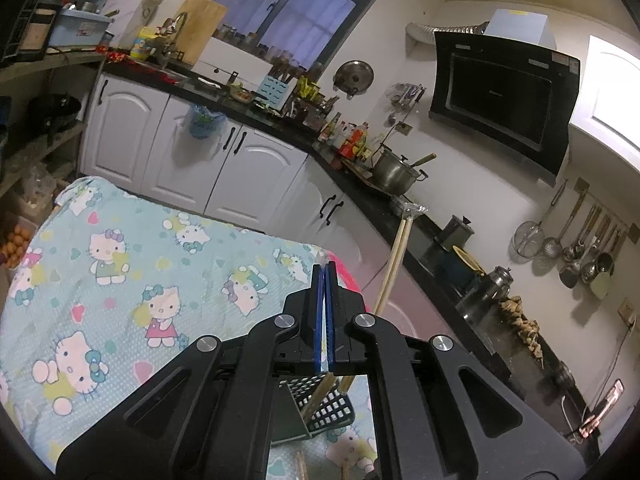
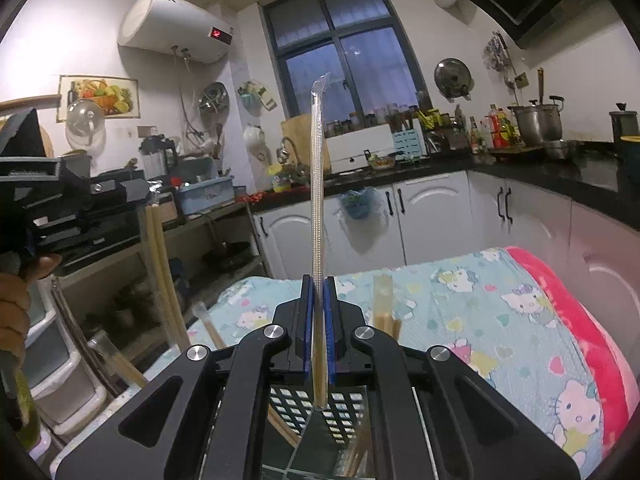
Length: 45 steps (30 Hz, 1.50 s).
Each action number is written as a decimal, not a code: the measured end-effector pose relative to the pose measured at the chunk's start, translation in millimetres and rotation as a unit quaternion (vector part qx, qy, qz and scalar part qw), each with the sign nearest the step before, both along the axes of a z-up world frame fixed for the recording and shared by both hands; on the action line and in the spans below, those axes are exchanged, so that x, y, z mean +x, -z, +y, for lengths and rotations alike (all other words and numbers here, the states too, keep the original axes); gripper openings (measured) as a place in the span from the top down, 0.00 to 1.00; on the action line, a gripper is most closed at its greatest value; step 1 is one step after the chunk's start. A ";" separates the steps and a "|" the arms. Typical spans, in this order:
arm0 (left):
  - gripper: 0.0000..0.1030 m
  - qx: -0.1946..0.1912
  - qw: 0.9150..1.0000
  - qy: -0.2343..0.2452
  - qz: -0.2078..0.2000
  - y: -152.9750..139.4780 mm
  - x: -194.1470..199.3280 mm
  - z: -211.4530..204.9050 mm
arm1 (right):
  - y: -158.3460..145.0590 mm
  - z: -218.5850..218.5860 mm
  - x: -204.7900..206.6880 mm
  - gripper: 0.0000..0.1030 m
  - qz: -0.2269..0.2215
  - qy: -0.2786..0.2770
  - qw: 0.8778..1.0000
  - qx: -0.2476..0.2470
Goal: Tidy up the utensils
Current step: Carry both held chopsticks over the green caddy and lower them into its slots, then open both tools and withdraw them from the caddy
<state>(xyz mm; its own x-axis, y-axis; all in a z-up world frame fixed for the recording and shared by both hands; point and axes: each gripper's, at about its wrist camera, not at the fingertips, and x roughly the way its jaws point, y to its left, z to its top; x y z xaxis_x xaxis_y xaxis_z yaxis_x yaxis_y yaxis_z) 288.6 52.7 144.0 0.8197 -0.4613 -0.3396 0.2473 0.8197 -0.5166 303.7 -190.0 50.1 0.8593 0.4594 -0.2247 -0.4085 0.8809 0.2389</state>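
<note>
My left gripper (image 1: 325, 270) is shut on a clear wrapper edge of a pair of wrapped wooden chopsticks (image 1: 394, 258); the sticks hang beside it to the right. It also shows at the left of the right wrist view (image 2: 132, 194), with its chopsticks (image 2: 164, 268) hanging down. My right gripper (image 2: 319, 282) is shut on another wrapped chopstick pair (image 2: 317, 184), held upright. A black mesh utensil holder (image 2: 320, 404) stands below both grippers with chopsticks in it; it also shows in the left wrist view (image 1: 320, 404).
The table wears a Hello Kitty cloth (image 1: 120, 264) with a pink edge (image 2: 580, 320). More wrapped chopsticks (image 2: 384, 308) lie on it. White cabinets (image 1: 168, 148) and a cluttered black counter (image 1: 352, 178) stand behind. A shelf unit (image 2: 120, 240) is at the left.
</note>
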 end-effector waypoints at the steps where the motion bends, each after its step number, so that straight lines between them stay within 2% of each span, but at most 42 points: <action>1: 1.00 -0.002 1.000 0.000 0.002 3.2 0.4 0.2 | 4.0 0.0 1.1 0.95 0.004 0.003 1.000 0.000; 19: 1.00 0.013 1.000 0.004 0.028 43.2 3.6 -5.9 | 51.2 16.0 7.5 0.95 0.035 0.022 0.999 -0.022; 30: 1.00 0.018 0.999 0.001 0.046 55.0 2.2 -5.1 | 63.0 4.8 -0.8 0.94 0.061 0.020 0.998 -0.023; 32: 1.00 0.017 0.999 0.000 0.051 56.6 0.7 -3.3 | 63.0 2.2 -4.4 0.93 0.067 0.017 0.997 -0.020; 35: 0.99 0.020 0.998 -0.005 0.054 57.9 -1.5 -1.8 | 61.2 -1.4 -9.6 0.84 0.073 0.013 0.997 -0.018; 37: 0.88 0.020 0.998 -0.007 0.054 57.9 -4.7 -0.3 | 59.4 -3.5 -13.5 0.70 0.076 0.011 0.997 -0.019; 39: 0.77 0.021 0.998 -0.011 0.053 56.9 -8.4 1.4 | 57.4 -5.5 -17.9 0.70 0.079 0.009 0.997 -0.021; 41: 0.74 0.019 0.998 -0.013 0.050 54.5 -13.0 3.8 | 54.3 -6.6 -22.4 0.68 0.084 0.007 0.996 -0.028; 44: 0.57 0.022 0.999 -0.020 0.041 48.8 -23.6 7.3 | 48.9 -8.7 -31.4 0.65 0.084 0.002 0.996 -0.033; 45: 0.55 0.024 0.999 -0.022 0.037 47.2 -27.3 8.3 | 46.9 -9.2 -34.2 0.65 0.085 0.001 0.996 -0.036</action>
